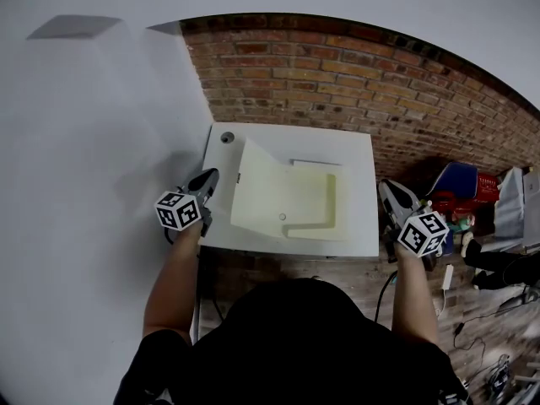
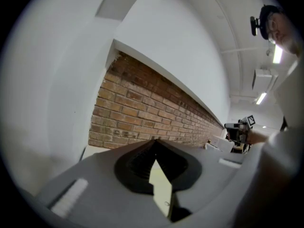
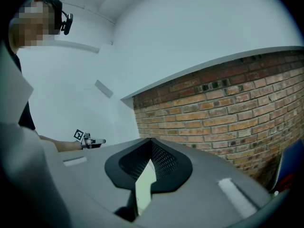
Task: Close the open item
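White unit point(image 1: 359, 154) stands against the brick wall point(image 1: 337, 74), its lid point(image 1: 260, 194) raised and tilted over the left side of the cream recess point(image 1: 314, 199). Left gripper point(image 1: 205, 184) at the unit's left edge, fingers together at the tips, nothing between. Right gripper point(image 1: 391, 192) just off the right edge, fingers likewise together, empty.
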Demonstrator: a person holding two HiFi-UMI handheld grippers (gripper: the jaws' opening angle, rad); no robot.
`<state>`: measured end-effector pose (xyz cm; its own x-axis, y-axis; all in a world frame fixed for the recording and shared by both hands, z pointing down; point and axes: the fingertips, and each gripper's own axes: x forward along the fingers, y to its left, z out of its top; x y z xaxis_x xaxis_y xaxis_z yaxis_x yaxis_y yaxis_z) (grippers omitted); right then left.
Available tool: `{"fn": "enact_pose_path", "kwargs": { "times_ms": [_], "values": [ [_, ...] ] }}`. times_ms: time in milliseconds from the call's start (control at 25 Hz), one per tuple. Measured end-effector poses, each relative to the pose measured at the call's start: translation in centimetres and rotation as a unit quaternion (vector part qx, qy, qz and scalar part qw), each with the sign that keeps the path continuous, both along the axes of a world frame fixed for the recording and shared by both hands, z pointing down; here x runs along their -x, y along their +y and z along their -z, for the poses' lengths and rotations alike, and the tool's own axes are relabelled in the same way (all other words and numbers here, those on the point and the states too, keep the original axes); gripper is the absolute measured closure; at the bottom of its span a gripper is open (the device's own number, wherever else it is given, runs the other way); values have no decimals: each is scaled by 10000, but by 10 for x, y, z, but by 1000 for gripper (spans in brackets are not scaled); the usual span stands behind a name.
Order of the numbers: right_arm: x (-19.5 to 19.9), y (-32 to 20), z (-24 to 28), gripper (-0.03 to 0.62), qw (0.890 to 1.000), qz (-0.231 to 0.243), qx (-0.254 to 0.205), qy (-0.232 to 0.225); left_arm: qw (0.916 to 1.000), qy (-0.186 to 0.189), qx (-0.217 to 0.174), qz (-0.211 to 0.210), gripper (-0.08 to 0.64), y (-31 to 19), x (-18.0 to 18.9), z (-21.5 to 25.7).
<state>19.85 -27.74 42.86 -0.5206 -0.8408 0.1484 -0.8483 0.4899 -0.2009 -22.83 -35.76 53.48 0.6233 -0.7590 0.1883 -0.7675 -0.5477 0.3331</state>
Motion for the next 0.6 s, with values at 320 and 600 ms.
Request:
{"fn": "enact_pose_path", "kwargs": {
  "times_ms": [320,600],
  "values": [
    [5,-7,-7,594,9998,146,126,83,9989,-257,380,9,556,-2,-1,-39],
    [10,-9,-14,594,9993,231,249,157,9969,-350,700,119,555,-6,11,-76]
  ]
}}
